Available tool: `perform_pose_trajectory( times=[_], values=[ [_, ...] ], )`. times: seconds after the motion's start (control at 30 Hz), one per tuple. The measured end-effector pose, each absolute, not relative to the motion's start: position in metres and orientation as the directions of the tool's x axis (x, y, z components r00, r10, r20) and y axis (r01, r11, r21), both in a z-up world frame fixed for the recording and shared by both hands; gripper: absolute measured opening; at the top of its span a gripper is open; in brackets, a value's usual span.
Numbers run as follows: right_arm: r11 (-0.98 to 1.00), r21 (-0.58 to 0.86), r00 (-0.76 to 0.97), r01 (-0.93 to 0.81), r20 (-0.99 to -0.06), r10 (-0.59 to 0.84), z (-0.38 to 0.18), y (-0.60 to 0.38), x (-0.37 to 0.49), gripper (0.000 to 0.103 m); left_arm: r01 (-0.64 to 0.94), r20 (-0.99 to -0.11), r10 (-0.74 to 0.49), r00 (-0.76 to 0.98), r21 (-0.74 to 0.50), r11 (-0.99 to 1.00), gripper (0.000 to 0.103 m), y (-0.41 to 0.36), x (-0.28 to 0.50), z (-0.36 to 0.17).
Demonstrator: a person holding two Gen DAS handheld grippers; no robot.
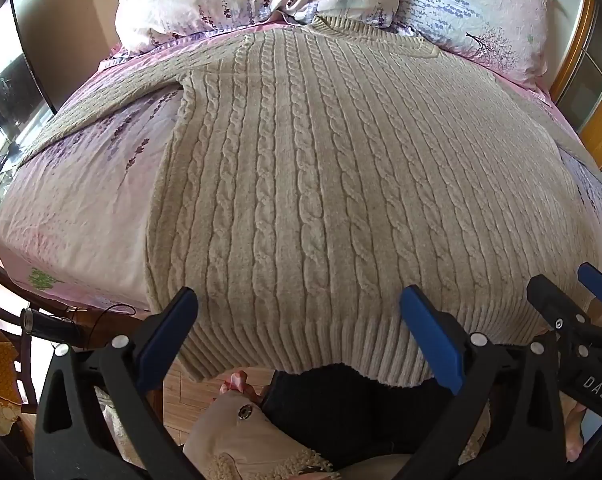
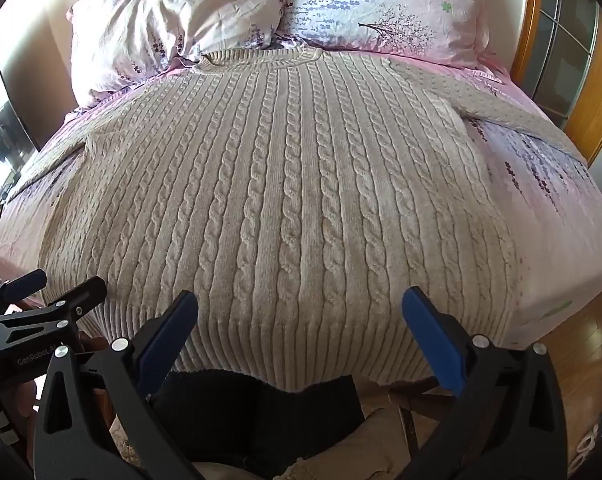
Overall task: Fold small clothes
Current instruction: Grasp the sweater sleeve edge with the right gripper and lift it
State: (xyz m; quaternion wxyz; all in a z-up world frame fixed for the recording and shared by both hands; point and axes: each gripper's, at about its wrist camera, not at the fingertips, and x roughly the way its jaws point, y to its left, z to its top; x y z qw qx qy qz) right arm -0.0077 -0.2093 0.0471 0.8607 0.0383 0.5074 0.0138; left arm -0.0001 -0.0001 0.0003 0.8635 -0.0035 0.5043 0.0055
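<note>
A beige cable-knit sweater [image 1: 321, 184] [image 2: 285, 208] lies spread flat on the bed, collar toward the pillows, ribbed hem hanging over the near edge. One sleeve [image 1: 113, 92] stretches out to the left, the other sleeve [image 2: 517, 116] to the right. My left gripper [image 1: 299, 312] hovers open above the hem, its blue pads wide apart with nothing between them. My right gripper [image 2: 301, 312] is likewise open over the hem, a little further right; it also shows at the left wrist view's right edge, right gripper [image 1: 569, 292].
The bed [image 1: 73, 208] has a pink floral sheet, with two pillows [image 2: 173, 28] at the head. Wooden door frame [image 2: 529, 32] at the right, a dark screen [image 1: 9, 108] at the left. The person's dark clothing [image 2: 257, 412] is below the hem, over wooden floor [image 2: 581, 340].
</note>
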Motion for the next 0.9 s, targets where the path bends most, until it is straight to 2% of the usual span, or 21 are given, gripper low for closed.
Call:
perform_pose_trajectory(
  times=[0.13,0.33,0.43,0.53,0.7,0.73,0.8,0.83,0.9],
  values=[
    [0.995,0.104,0.535,0.009,-0.841,0.083,0.051,-0.214,-0.008,0.102,-0.025,-0.864,0.013,0.503,0.001,1.0,0.101,0.002,0.001,0.001],
    [0.974,0.22,0.641,-0.055,-0.74,0.203,0.057,-0.232,-0.004,0.102,-0.037,-0.848,0.002,0.531,-0.021,0.999,0.101,0.009,0.014,0.01],
    [0.98,0.195,0.677,-0.042,-0.716,0.172,0.06,-0.249,0.01,0.102,-0.011,-0.836,-0.031,0.548,-0.044,0.999,0.101,0.01,0.028,0.015],
    [0.975,0.223,0.696,0.022,-0.703,0.145,0.066,-0.284,0.033,0.102,0.027,-0.827,-0.097,0.555,-0.098,0.995,0.101,0.006,0.047,0.019],
    [0.888,0.371,0.694,0.272,-0.715,0.086,0.063,-0.387,0.081,0.101,0.094,-0.806,-0.216,0.551,-0.197,0.976,0.101,0.007,0.076,0.024],
    [0.86,0.387,0.691,0.334,-0.721,0.056,0.061,-0.409,0.089,0.099,0.106,-0.808,-0.223,0.546,-0.197,0.975,0.101,0.007,0.083,0.025],
    [0.78,0.421,0.671,0.463,-0.741,0.002,0.052,-0.46,0.105,0.081,0.12,-0.806,-0.222,0.549,-0.186,0.975,0.101,0.004,0.093,0.027],
    [0.732,0.444,0.661,0.516,-0.75,-0.011,0.046,-0.485,0.112,0.078,0.133,-0.798,-0.223,0.56,-0.18,0.975,0.101,0.003,0.098,0.029],
    [0.649,0.469,0.642,0.599,-0.766,-0.039,0.034,-0.519,0.116,0.063,0.154,-0.777,-0.238,0.582,-0.182,0.971,0.101,0.004,0.103,0.033]
  ],
)
